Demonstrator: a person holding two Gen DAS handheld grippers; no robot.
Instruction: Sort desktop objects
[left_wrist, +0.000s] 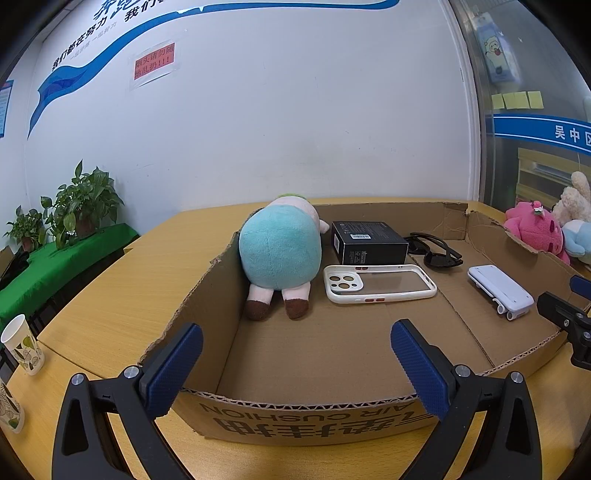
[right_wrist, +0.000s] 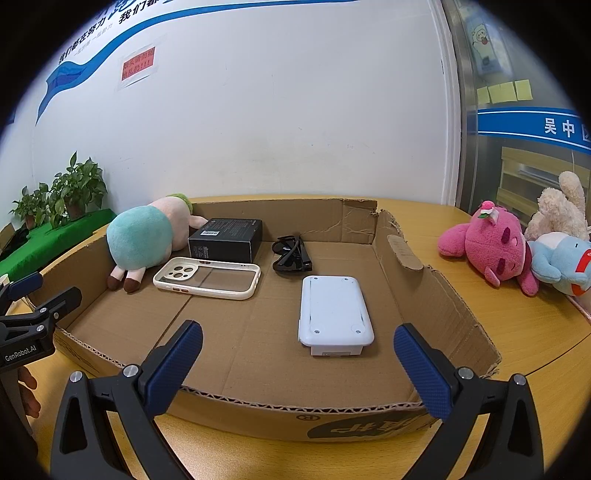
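Observation:
A shallow cardboard tray (left_wrist: 314, 417) (right_wrist: 443, 295) lies on the wooden table. In it are a teal and pink plush (left_wrist: 279, 254) (right_wrist: 142, 240), a black box (left_wrist: 367, 242) (right_wrist: 227, 240), a white phone case (left_wrist: 378, 282) (right_wrist: 208, 277), black sunglasses (left_wrist: 436, 249) (right_wrist: 291, 254) and a white device (left_wrist: 500, 290) (right_wrist: 334, 314). My left gripper (left_wrist: 295, 365) is open and empty at the tray's near edge. My right gripper (right_wrist: 297, 365) is open and empty at the near edge too, in front of the white device.
A pink plush (right_wrist: 491, 247) (left_wrist: 535, 230), a cream plush (right_wrist: 557, 210) and a light blue plush (right_wrist: 565, 264) lie on the table right of the tray. Paper cups (left_wrist: 22, 343) stand at the left. Potted plants (left_wrist: 74, 206) stand on a green-covered bench.

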